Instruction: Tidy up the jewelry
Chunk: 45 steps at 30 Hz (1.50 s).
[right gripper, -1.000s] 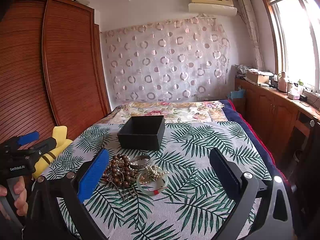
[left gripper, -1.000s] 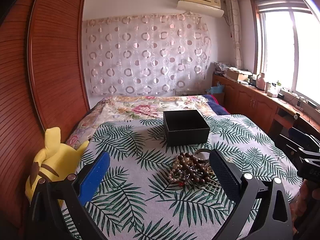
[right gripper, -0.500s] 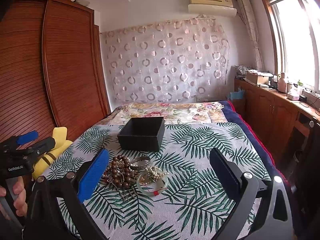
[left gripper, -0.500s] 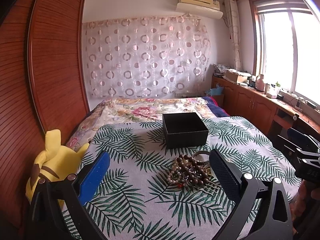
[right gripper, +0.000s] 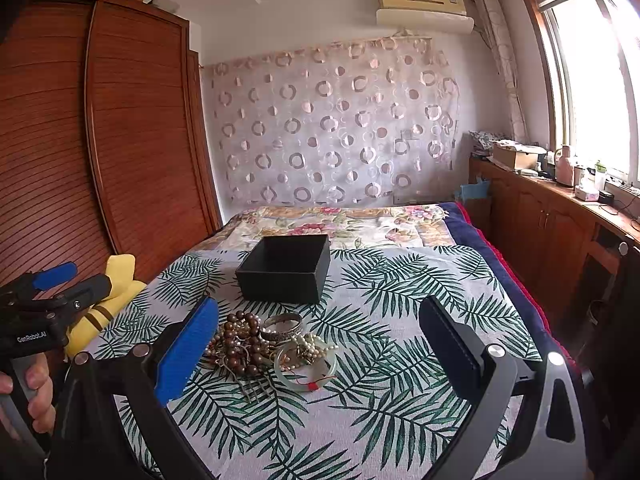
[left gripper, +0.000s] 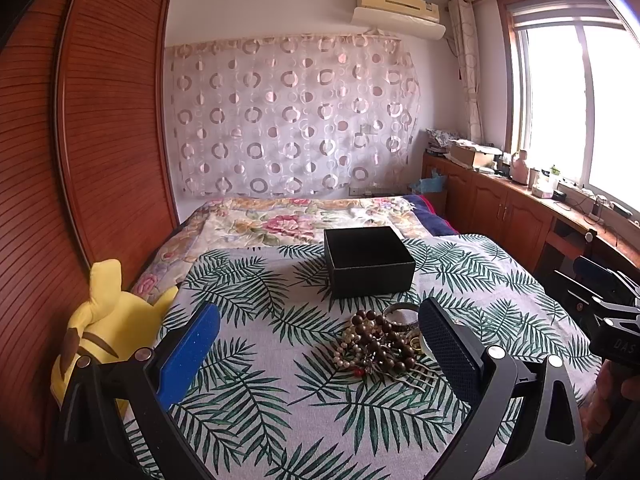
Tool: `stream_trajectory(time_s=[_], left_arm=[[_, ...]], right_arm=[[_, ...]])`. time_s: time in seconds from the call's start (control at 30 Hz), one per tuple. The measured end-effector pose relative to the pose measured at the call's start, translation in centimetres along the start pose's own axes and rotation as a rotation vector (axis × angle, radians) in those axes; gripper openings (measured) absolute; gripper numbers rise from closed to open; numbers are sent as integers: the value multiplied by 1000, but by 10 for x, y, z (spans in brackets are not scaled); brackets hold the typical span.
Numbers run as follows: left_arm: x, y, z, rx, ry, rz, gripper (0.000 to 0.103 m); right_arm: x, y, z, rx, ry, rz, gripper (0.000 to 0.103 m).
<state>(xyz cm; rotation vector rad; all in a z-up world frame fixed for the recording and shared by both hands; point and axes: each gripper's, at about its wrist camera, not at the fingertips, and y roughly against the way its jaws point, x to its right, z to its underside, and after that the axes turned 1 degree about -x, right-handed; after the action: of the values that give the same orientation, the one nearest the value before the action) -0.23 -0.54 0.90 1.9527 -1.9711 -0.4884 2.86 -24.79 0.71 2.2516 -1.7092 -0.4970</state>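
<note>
A heap of jewelry (left gripper: 378,344) lies on the leaf-print cloth: brown wooden beads (right gripper: 240,340), a silver bangle (right gripper: 282,326), pearl strands (right gripper: 314,346) and a pale jade bangle (right gripper: 306,372). An open black box (left gripper: 368,260) stands just behind the heap; it also shows in the right wrist view (right gripper: 286,268). My left gripper (left gripper: 318,344) is open and empty, above the cloth, left of the heap. My right gripper (right gripper: 318,344) is open and empty, with the heap near its blue left finger.
A yellow plush toy (left gripper: 108,328) lies at the bed's left edge beside the wooden wardrobe (left gripper: 100,120). A floral quilt (left gripper: 296,220) covers the far bed. Wooden cabinets (right gripper: 552,224) with clutter run under the window at right.
Both grippers have drawn back and up a little; the box and heap sit slightly lower in view. Nothing was taken hold of.
</note>
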Motion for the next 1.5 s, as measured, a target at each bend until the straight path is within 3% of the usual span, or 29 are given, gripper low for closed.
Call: stream_trajectory(time_s=[0.7,1.03,1.17,1.33,1.5], left_arm=[[3,1,0,-3,0,4,96],[-2,-16,15,-59,1,29,96],[-4,-30,22,-98,-1,65,96],[-2,-54,29,-148,-3,137,96],[3,-77,33,-188,-26,168,96]], right_arm=[[-7,2,-6,-3,1,-2,101],[0,-4,10,-40,29,-31,101],[7,-18,22,-69,40,-54,99],[12,-40,35,-130,57,-90,87],[16,-57,45,-180,62,-126,86]])
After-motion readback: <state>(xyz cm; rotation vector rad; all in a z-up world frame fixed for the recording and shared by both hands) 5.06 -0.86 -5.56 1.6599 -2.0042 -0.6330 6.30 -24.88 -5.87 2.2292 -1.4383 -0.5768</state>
